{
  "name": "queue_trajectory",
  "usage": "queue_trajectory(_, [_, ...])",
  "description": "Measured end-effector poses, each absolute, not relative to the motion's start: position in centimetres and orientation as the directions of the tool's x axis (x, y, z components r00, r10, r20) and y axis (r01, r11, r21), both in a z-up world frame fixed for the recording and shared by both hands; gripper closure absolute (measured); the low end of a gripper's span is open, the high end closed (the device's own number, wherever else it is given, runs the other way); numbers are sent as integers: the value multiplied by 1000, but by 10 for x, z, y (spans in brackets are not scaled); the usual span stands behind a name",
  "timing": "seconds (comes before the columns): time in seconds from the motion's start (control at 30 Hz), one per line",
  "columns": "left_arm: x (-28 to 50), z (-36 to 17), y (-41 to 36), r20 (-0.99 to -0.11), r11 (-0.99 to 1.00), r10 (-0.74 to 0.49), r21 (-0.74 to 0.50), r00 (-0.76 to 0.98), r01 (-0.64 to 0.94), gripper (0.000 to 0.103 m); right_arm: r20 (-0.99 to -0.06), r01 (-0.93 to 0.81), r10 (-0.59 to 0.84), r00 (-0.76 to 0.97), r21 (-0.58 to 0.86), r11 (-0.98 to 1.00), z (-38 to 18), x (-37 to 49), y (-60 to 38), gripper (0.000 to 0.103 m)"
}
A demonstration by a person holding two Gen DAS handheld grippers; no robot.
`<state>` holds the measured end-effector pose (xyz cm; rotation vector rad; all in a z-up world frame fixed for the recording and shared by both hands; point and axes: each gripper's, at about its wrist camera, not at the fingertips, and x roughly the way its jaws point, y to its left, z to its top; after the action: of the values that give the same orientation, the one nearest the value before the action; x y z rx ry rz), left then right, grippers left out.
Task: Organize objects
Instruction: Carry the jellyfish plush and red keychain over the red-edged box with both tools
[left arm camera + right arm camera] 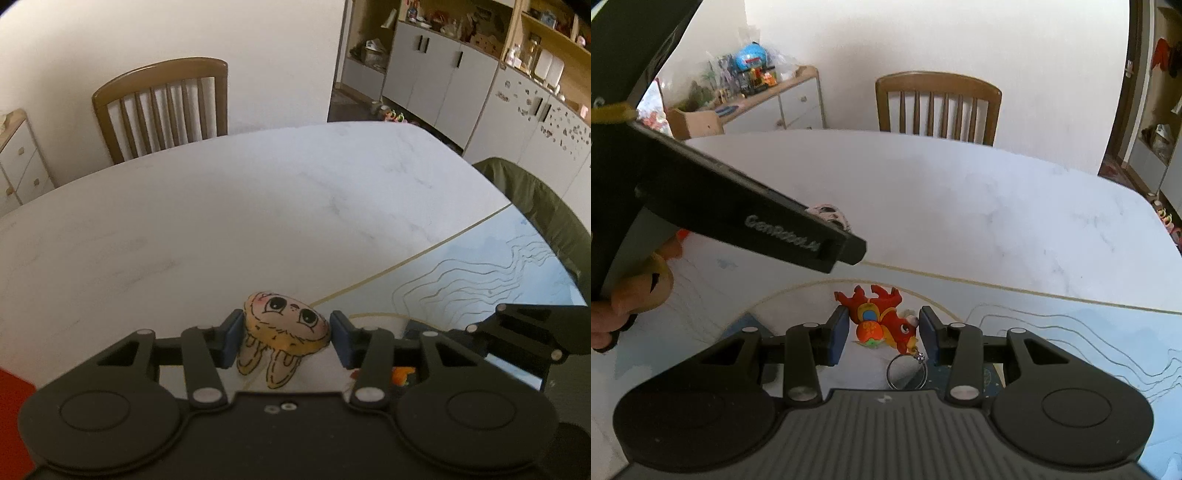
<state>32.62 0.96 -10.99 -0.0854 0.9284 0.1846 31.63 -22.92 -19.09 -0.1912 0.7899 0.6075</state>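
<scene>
Now the left gripper (286,341) has its blue fingers (232,338) on both sides of a small bunny plush (284,326). The left pad touches the toy's side and the right pad is just beside it, so I cannot tell if the grip is firm. The toy's face looks up and its two ears hang down toward the white marble table (221,221).

The right gripper (882,334) is spread apart, its fingers (837,332) on either side of a red fish keychain (881,321), not touching it. This toy lies on a pale blue mat (1071,332) with thin wavy lines, and its metal ring (907,373) rests near the right finger. In the right wrist view the person's hand (613,310) holds the black body of the other gripper. A wooden chair (938,107) stands behind the table.
</scene>
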Motion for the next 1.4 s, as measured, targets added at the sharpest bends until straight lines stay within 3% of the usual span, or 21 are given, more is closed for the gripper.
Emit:
queue_trajectory(0.9, [189, -20, 53, -735, 953, 160, -61, 659, -298, 55, -616, -678, 576, 537, 91, 729, -69, 221, -169, 62])
queue_trajectory(1.4, [108, 8, 123, -719, 914, 224, -79, 657, -399, 55, -593, -747, 641, 488, 96, 658, -51, 188, -69, 62])
